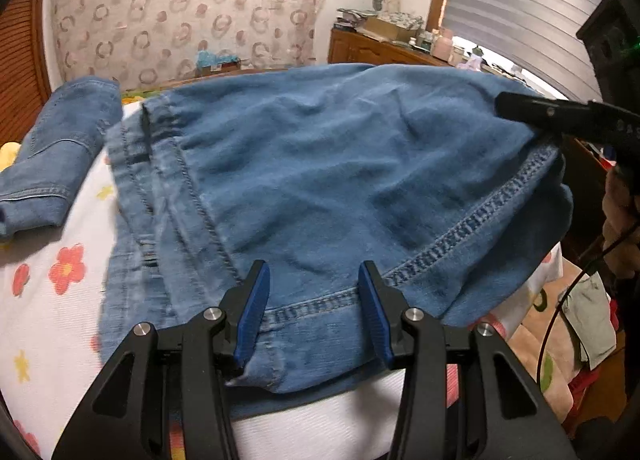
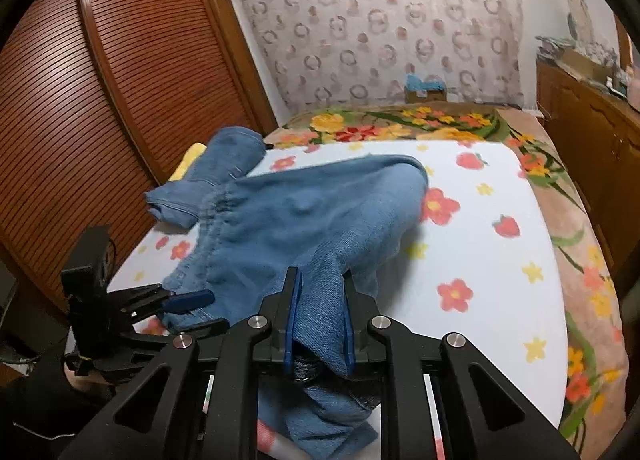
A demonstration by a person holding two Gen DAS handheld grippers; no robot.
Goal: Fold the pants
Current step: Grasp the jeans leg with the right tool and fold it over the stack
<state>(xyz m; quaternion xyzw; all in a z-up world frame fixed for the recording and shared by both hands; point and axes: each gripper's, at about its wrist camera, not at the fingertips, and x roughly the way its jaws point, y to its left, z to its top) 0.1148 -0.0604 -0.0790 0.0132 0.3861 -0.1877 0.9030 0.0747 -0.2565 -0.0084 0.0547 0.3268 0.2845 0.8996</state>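
Blue denim pants [image 1: 320, 180] lie on the flowered bed cover [image 1: 52, 300], waistband to the left, hem edge near me. My left gripper [image 1: 314, 280] stands open over the near hem, blue pads either side of the cloth, not closed on it. It also shows in the right wrist view [image 2: 192, 312], open at the pants' near left edge. My right gripper [image 2: 318, 324] is shut on a bunched fold of the pants [image 2: 304, 228] and holds it lifted. It shows in the left wrist view [image 1: 520, 108] at the far right of the cloth.
A second folded pair of jeans [image 1: 60, 148] lies at the far left of the bed [image 2: 208, 180]. A brown louvred wardrobe [image 2: 100, 100] stands left of the bed. A wooden dresser [image 2: 592, 120] with clutter stands right. Clothes lie on the floor to the right [image 1: 580, 320].
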